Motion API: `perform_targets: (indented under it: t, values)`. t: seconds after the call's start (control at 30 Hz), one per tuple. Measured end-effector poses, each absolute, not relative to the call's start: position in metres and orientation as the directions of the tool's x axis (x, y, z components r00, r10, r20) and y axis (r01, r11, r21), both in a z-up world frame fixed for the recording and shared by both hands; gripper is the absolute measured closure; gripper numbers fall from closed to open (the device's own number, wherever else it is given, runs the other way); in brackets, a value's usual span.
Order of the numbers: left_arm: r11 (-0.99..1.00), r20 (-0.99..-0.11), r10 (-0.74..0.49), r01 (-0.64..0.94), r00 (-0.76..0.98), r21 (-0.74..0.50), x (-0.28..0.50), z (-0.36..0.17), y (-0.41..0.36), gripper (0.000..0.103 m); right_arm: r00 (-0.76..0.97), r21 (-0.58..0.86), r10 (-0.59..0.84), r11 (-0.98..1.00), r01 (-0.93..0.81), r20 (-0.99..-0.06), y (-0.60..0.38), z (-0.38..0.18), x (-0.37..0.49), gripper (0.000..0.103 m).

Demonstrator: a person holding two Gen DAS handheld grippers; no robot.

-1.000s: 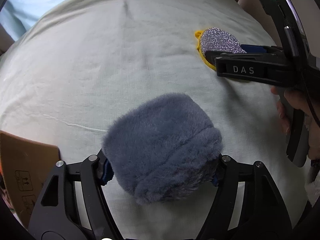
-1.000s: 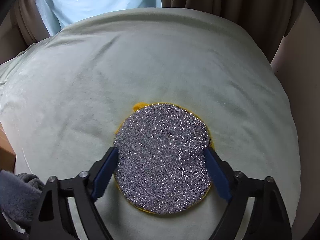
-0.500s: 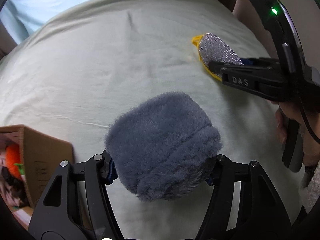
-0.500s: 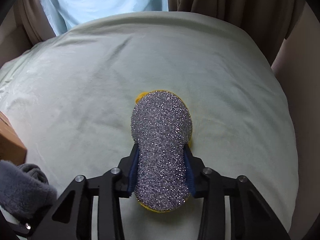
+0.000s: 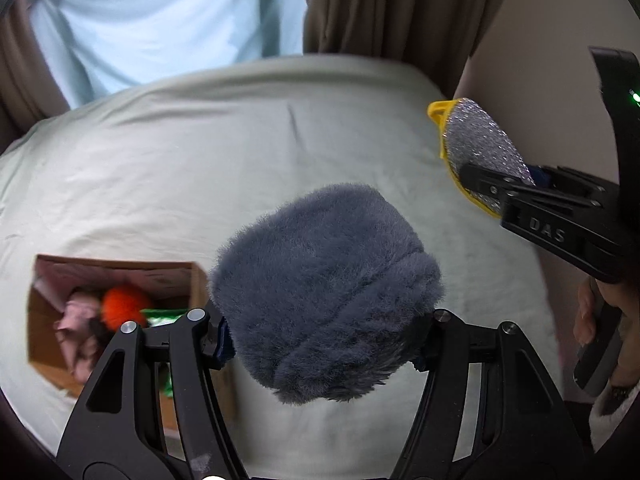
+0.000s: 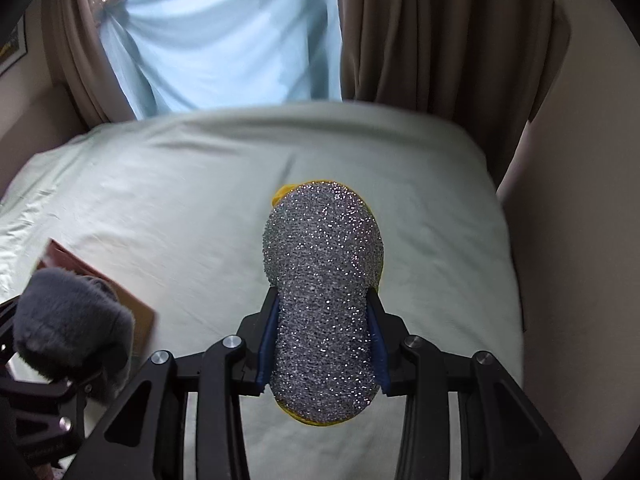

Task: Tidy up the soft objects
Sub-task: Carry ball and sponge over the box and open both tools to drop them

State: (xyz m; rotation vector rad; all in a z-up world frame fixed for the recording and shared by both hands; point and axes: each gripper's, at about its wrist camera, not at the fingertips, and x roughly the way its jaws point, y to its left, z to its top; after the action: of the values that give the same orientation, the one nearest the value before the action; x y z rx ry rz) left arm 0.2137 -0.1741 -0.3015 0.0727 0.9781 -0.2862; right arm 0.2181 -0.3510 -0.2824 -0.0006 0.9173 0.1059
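The left gripper (image 5: 326, 338) is clamped on a grey fluffy toy (image 5: 326, 292), held above the bed (image 5: 160, 168), near an open cardboard box (image 5: 44, 320) at left. The right gripper (image 6: 322, 344) squeezes a glittery silver sponge (image 6: 322, 280) in the air

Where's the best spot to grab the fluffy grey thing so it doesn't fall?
Probably round its thick middle, as the left hand-held gripper does now: from above, one finger on each side of the fluffy grey thing. It is round and squashy, so the fur gives under the fingers.
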Motion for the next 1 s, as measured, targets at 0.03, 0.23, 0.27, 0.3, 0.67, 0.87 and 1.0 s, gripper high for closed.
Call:
perform_targets:
  t: [0.03,0.23,0.27,0.3,0.67,0.87,1.0]
  values:
    - [0.961,-0.821,-0.211,0.268,0.53,-0.074,0.208,-0.286,-0.167,0.043,0.611,0.047,0.096,0.994,-0.095,-0.786,-0.346,-0.266,0.213,0.067]
    - [0.966,-0.81,-0.199,0.251,0.552,-0.066,0.184,-0.23,-0.128,0.043,0.649,0.035,0.086,0.995,-0.092,-0.756,-0.311,-0.195,0.178,0.067]
    - [0.97,-0.809,-0.193,0.232,0.555,-0.072,0.184,-0.22,-0.117,0.043,0.65,0.038,0.086,0.996,-0.087,-0.755,-0.305,-0.188,0.173,0.067]
    - [0.974,-0.809,-0.186,0.215,0.558,-0.076,0.182,-0.213,-0.108,0.043,0.652,0.043,0.086,0.996,-0.082,-0.753,-0.297,-0.181,0.168,0.067]
    - [0.983,-0.782,-0.162,0.171,0.602,-0.073,0.164,-0.146,0.019,0.043,0.674,0.152,0.147,0.987,-0.053,-0.724,-0.18,-0.128,0.124,0.067]
    - [0.982,-0.782,-0.166,0.172,0.601,-0.077,0.172,-0.141,0.088,0.043,0.651,0.18,0.173,0.982,-0.057,-0.739,-0.106,-0.131,0.134,0.067]
    - [0.98,-0.804,-0.166,0.186,0.572,-0.069,0.183,-0.153,0.126,0.043,0.619,0.195,0.173,0.98,-0.033,-0.766,-0.063,-0.142,0.147,0.067]
